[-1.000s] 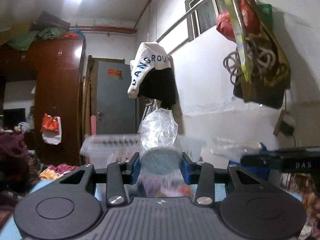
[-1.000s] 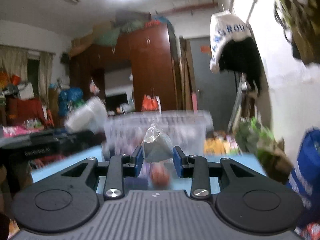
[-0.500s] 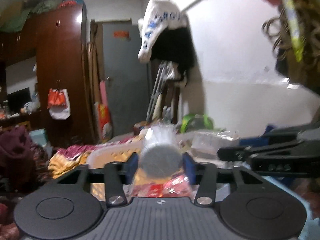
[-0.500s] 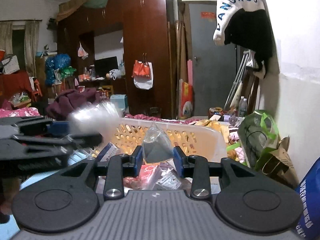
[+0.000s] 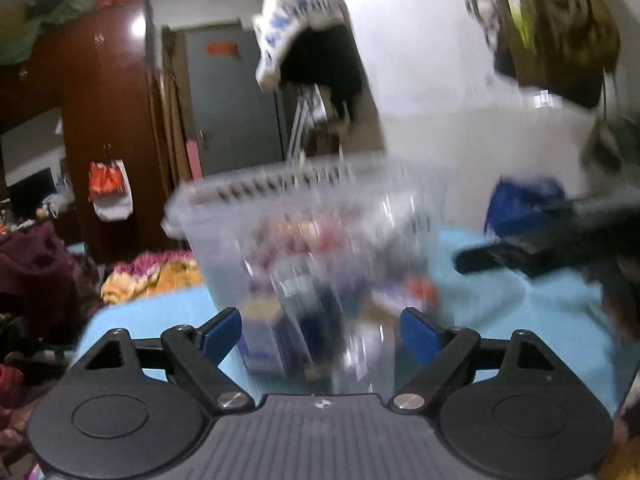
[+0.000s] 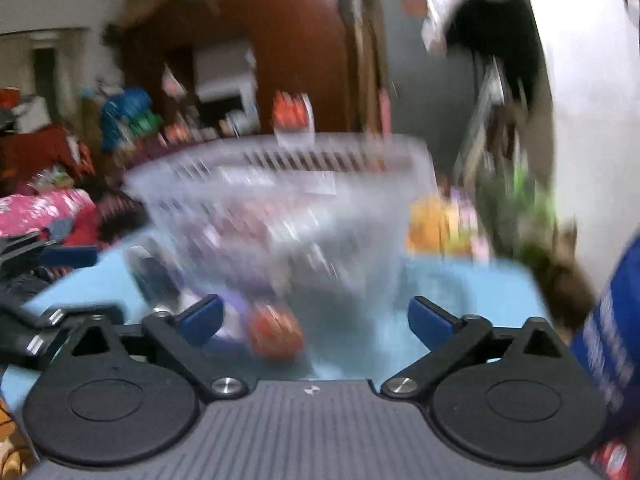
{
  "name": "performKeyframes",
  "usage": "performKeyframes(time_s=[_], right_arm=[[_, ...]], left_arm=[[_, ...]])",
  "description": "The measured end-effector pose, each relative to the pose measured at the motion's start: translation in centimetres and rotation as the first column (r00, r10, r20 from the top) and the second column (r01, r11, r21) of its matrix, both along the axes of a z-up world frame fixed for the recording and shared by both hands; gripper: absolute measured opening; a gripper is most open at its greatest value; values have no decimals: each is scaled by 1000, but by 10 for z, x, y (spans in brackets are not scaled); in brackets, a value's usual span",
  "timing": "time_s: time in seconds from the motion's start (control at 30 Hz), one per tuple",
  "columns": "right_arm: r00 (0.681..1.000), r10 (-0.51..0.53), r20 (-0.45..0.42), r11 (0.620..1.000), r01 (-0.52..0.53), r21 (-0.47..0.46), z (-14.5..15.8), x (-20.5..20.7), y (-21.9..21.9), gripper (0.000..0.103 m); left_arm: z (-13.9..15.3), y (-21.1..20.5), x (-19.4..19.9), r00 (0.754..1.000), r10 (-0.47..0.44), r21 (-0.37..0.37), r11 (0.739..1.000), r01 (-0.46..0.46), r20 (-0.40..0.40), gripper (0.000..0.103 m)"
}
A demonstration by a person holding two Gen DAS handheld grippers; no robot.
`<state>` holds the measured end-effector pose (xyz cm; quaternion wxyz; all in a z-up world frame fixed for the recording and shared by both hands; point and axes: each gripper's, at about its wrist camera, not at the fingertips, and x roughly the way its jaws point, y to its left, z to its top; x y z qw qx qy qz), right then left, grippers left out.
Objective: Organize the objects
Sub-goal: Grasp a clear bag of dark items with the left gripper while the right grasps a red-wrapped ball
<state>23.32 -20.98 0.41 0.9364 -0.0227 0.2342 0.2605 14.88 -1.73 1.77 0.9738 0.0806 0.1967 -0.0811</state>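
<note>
Blue-padded jaws of the left gripper (image 5: 321, 330) and the right gripper (image 6: 314, 318) are both swinging wide open, and nothing is gripped between either pair. Just beyond them, on the light blue table (image 6: 460, 284), loose items wait: a purple box (image 5: 264, 340) and a round orange-red object (image 6: 276, 334), too blurred to name. Behind these stands the slotted plastic basket (image 5: 304, 184), already part-filled with packets. Judging by that, sorting is well underway but unfinished.
</note>
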Motion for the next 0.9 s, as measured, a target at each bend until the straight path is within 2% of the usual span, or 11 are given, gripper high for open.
performKeyframes(time_s=[0.13,0.43,0.57,0.6,0.67,0.7,0.73,0.8,0.9], right_arm=[[996,-4,-84,1000,4,4,-13,22,4,87],[975,135,-175,991,-129,48,-20,30,19,71],[969,167,-184,986,-161,48,-26,27,20,50],[969,170,-180,985,-164,48,-26,26,19,46],[974,159,-161,987,-154,41,-25,20,18,46],[978,145,-149,989,-142,33,-24,17,17,46],[982,134,-132,991,-130,37,-23,13,14,46],[991,102,-81,994,-100,33,-20,5,11,46],[999,51,15,998,-52,24,-15,-12,6,46]], left_arm=[[-8,-5,9,999,-1,27,1000,2,-41,89],[-19,-11,13,994,-39,11,999,40,-105,89],[-20,-6,12,994,-44,-15,999,43,-101,89],[-21,-4,12,993,-40,-21,999,38,-108,85],[-21,1,14,992,-33,-43,999,28,-120,67],[-22,3,15,991,-37,-56,998,30,-127,50],[-22,7,15,991,-49,-88,995,37,-127,47],[-20,15,10,995,-50,-135,990,38,-85,47],[-19,20,-1,998,-58,-155,986,57,-5,47]])
